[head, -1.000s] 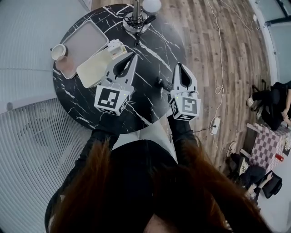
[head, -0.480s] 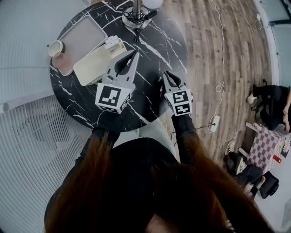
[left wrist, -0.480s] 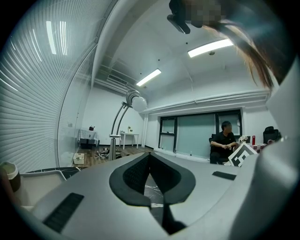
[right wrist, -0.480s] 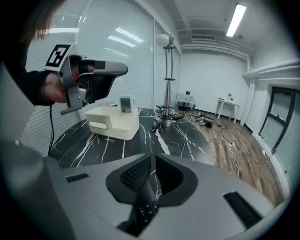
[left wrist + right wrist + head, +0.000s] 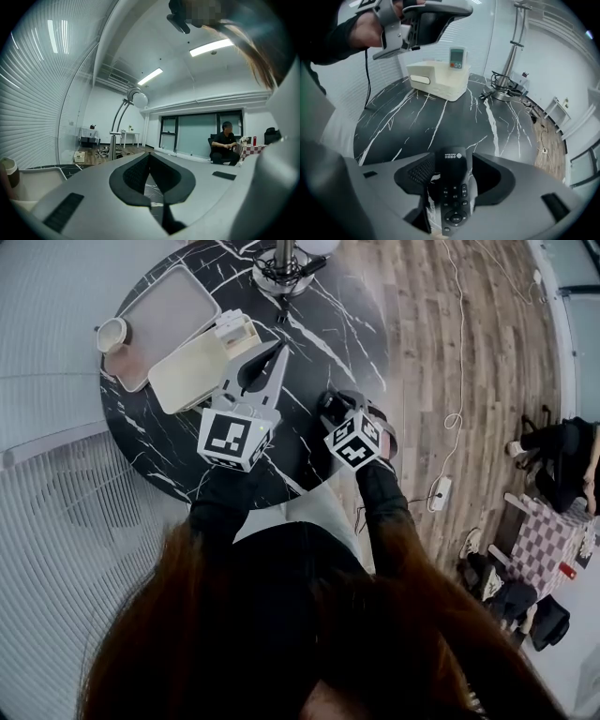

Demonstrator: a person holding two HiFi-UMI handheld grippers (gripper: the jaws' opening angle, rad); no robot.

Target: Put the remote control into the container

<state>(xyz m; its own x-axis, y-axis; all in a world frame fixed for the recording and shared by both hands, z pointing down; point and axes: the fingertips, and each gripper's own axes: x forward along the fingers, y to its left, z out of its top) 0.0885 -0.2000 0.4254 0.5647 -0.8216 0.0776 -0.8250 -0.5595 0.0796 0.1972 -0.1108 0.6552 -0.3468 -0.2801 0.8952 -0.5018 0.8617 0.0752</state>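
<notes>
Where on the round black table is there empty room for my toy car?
The widest bare patch is the middle of the black marble table, between the cream box-shaped container, the silver lamp base and the black remote control. The left side is crowded: the grey tray, pale cup and container sit close together.

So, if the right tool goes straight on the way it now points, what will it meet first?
The right tool would first meet the remote control, lying on the table between its jaws, which have just been opening. No grip yet.
</notes>
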